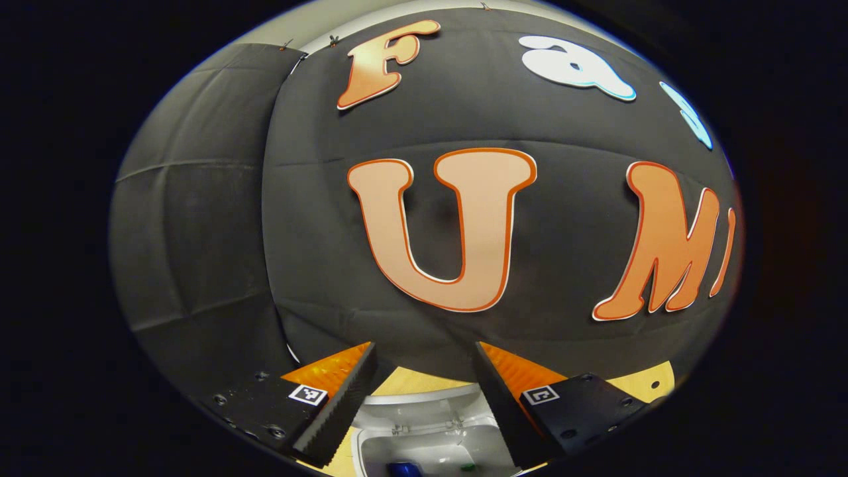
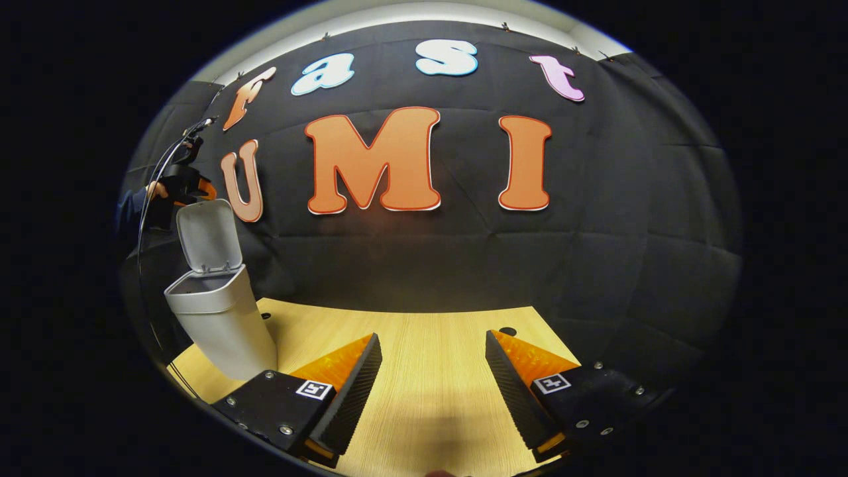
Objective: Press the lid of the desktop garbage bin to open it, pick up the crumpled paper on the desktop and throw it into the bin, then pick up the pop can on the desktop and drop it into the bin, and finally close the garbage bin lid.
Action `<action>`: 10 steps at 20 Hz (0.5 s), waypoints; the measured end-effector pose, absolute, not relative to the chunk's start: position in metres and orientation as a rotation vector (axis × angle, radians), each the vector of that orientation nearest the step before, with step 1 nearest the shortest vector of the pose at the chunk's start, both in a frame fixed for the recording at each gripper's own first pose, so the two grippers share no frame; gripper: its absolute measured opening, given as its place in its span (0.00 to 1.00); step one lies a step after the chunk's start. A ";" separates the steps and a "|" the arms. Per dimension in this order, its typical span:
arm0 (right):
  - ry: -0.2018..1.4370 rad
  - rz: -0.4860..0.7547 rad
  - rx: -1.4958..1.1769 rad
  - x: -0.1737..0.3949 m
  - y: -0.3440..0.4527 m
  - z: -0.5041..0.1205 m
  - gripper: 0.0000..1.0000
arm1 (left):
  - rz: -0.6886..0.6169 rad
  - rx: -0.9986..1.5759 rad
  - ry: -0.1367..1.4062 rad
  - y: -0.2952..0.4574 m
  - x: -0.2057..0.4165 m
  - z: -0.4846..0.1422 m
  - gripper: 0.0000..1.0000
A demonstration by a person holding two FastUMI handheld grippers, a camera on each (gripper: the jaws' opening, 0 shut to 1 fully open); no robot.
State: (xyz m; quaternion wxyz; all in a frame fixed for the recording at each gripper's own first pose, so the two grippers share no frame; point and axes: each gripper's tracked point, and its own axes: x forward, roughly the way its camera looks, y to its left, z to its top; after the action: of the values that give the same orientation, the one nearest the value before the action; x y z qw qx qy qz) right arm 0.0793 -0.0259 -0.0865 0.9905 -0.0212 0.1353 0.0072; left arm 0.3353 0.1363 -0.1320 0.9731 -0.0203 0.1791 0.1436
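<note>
The white desktop bin (image 2: 222,324) stands on the left of the wooden table (image 2: 424,377) with its lid (image 2: 207,238) swung upright. My left gripper (image 2: 182,184), held by a hand, hovers just above and behind the lid's top edge. In the left gripper view, my left gripper (image 1: 424,348) is open and looks down over the raised lid (image 1: 424,399) into the bin's inside (image 1: 430,445). A blue object (image 1: 404,469) lies at the bottom, cut off by the view's edge. My right gripper (image 2: 433,336) is open over bare tabletop, holding nothing.
The booth's black cloth wall rises close behind the bin and the table. Two small dark holes (image 2: 507,330) mark the tabletop near its back edge. A cable (image 2: 156,172) arcs down from the left gripper beside the bin.
</note>
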 end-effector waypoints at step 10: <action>0.265 0.027 -0.042 0.084 -0.022 -0.086 0.94 | 0.224 -0.151 0.549 0.101 0.296 -0.181 0.92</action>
State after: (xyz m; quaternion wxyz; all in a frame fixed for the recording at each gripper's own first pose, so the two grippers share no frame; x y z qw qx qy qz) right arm 0.0844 -0.0217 -0.0857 0.9909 -0.0209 0.1319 0.0133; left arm 0.2957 0.1011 -0.1810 0.9535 -0.0742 0.2704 0.1103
